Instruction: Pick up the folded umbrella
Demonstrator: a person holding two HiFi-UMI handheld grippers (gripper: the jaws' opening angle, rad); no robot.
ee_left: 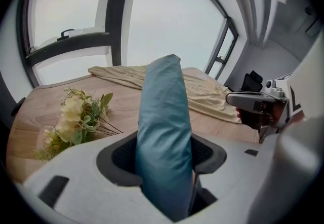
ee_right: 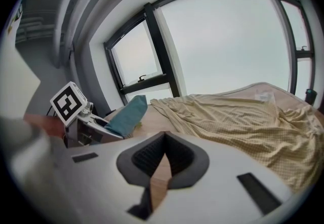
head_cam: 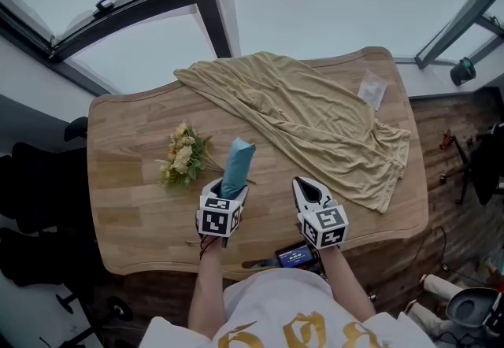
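Note:
The folded umbrella [head_cam: 237, 168], a teal-blue fabric bundle, sticks up and away out of my left gripper [head_cam: 227, 190], lifted off the wooden table [head_cam: 126, 212]. In the left gripper view the umbrella [ee_left: 164, 132] fills the space between the jaws, whose pads press its sides, so the left gripper [ee_left: 164, 159] is shut on it. My right gripper [head_cam: 305, 185] hovers just to the right with nothing in it. In the right gripper view the right gripper [ee_right: 163, 137] has its tips meeting, and the umbrella [ee_right: 126, 115] shows to the left.
A bunch of pale yellow artificial flowers [head_cam: 183, 157] lies left of the umbrella. A beige cloth [head_cam: 315, 118] sprawls over the table's far right half, with a clear plastic packet [head_cam: 372, 90] beside it. A phone [head_cam: 298, 257] lies at the near edge. Windows stand beyond.

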